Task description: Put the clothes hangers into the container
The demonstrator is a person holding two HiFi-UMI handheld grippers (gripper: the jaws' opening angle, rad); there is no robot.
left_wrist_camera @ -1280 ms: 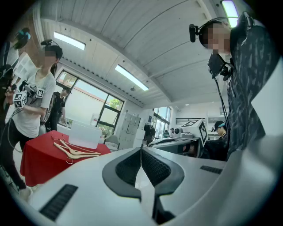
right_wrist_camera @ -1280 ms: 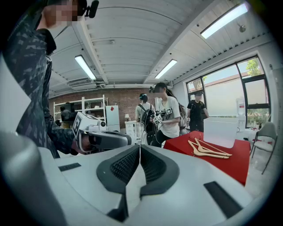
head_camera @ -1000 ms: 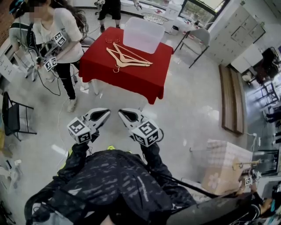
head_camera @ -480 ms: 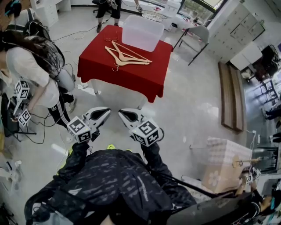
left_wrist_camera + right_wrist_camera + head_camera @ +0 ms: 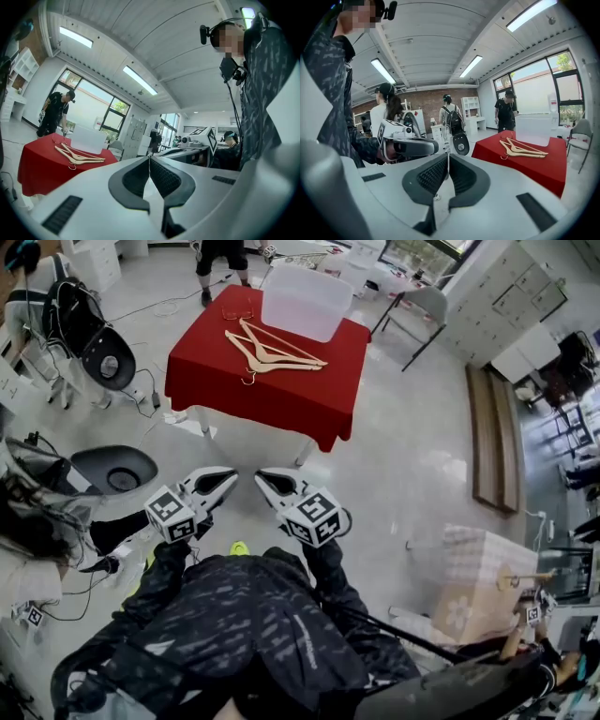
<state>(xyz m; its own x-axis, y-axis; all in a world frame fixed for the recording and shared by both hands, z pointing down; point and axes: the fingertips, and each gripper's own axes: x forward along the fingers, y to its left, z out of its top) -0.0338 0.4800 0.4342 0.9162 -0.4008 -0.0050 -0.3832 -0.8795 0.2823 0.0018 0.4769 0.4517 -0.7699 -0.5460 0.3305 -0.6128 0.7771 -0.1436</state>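
Wooden clothes hangers (image 5: pixel 272 354) lie in a pile on a table under a red cloth (image 5: pixel 281 395), a few steps ahead of me. They also show in the left gripper view as hangers (image 5: pixel 77 156) and in the right gripper view as hangers (image 5: pixel 522 149). A clear plastic container (image 5: pixel 307 302) stands at the table's far edge, behind them. My left gripper (image 5: pixel 229 478) and right gripper (image 5: pixel 261 478) hang side by side over the floor, well short of the table. Both are shut with nothing between the jaws.
A person (image 5: pixel 42 521) bends low at my left, close to the left gripper. A grey chair (image 5: pixel 427 310) stands right of the table, and another person (image 5: pixel 220 254) stands beyond it. A cardboard box (image 5: pixel 478 587) sits at my right.
The person at the left has bent down and come closer to me. The table sits slightly nearer in view. Both grippers stay shut.
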